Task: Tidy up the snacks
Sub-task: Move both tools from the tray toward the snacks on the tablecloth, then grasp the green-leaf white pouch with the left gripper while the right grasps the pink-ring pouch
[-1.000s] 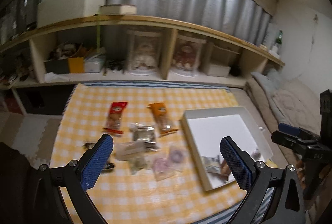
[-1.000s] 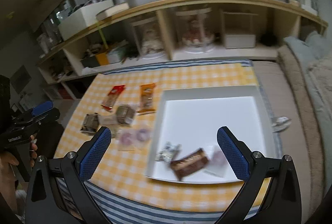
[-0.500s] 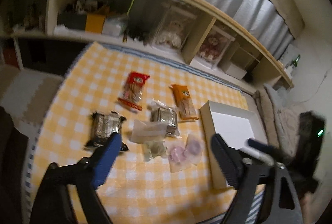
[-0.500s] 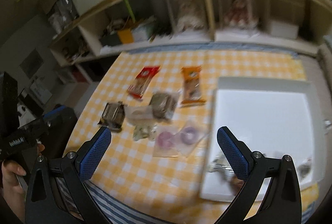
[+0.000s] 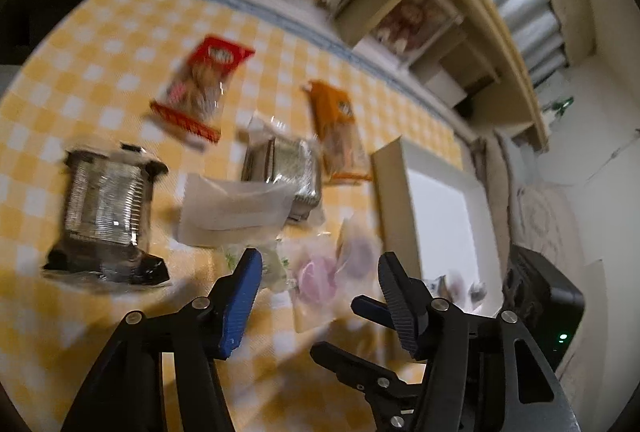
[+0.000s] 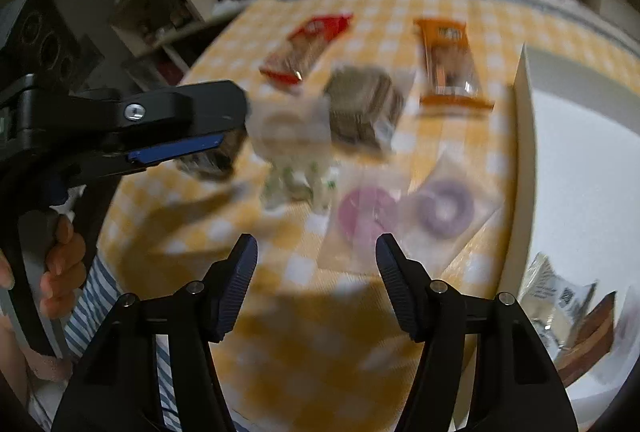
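Both grippers, left (image 5: 320, 274) and right (image 6: 316, 258), hung unclenched and empty; few snacks lay in the tray (image 6: 524, 104), most (image 6: 362, 108) remained outside.

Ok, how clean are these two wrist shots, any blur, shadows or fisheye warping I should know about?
Left wrist view: motion blur smears the red packet and the shelf, which bows from fisheye distortion; the left gripper stays sharp. Right wrist view: the ring snacks and checkered cloth are smeared, dark shadows fall on the cloth before the right gripper, and the corners vignette black.
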Demonstrator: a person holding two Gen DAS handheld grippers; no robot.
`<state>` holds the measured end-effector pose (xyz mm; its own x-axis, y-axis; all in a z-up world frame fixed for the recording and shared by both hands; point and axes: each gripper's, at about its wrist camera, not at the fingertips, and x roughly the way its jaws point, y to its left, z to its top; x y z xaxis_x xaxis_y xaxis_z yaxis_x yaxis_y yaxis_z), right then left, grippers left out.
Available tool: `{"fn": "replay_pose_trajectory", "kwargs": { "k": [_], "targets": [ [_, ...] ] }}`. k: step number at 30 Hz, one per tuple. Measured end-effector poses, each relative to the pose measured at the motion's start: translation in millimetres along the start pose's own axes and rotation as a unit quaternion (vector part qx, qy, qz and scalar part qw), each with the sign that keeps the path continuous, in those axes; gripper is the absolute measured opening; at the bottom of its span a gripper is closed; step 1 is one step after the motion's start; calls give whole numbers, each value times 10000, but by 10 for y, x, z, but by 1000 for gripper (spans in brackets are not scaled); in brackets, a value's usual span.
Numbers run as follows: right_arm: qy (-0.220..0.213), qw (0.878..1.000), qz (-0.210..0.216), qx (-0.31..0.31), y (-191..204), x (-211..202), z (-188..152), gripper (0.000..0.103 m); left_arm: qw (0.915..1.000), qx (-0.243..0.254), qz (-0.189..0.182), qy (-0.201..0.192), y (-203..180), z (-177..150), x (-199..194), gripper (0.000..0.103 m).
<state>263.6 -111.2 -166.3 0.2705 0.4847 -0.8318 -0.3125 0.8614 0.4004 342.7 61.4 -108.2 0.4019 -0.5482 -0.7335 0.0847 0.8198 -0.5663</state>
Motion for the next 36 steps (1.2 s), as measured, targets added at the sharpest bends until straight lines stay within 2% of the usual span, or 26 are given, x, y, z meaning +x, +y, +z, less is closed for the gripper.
{"fn": "replay_pose_trajectory", "kwargs": {
  "k": [4, 8, 14, 18, 22, 26, 30, 33, 36],
  "targets": [
    [90, 9998, -135, 138, -91, 99, 1, 63, 9999, 37, 162, 45, 74, 152, 191, 58],
    [103, 9996, -198, 183, -156, 147, 21, 60, 9999, 22, 137, 19, 118, 273, 365, 58],
    [-2, 9995, -302, 79, -132, 247, 96, 63, 9994, 204, 274, 50, 128, 228, 563, 58],
    [-73, 9981, -574, -205, -66, 317, 105, 63, 9989, 344, 329, 1, 93, 180, 559, 60],
    [24, 9966, -678, -462, -4, 323, 42, 45, 9987, 345, 350, -167, 102, 158, 518, 61],
    [291, 9977, -499, -345, -21, 297, -52, 15, 9985, 396, 335, -177, 135, 124, 525, 62],
    [426, 9972, -508, -344, -5, 251, -160, 14, 9985, 452, 288, 86, 121, 72, 581, 62],
    [463, 9982, -360, -136, -45, 198, -218, 14, 9974, 571, 316, 289, 57, 30, 599, 61],
    [437, 9985, -324, 13, -94, 136, -245, 14, 9941, 809, 420, 580, -32, -9, 613, 61]
  ]
}}
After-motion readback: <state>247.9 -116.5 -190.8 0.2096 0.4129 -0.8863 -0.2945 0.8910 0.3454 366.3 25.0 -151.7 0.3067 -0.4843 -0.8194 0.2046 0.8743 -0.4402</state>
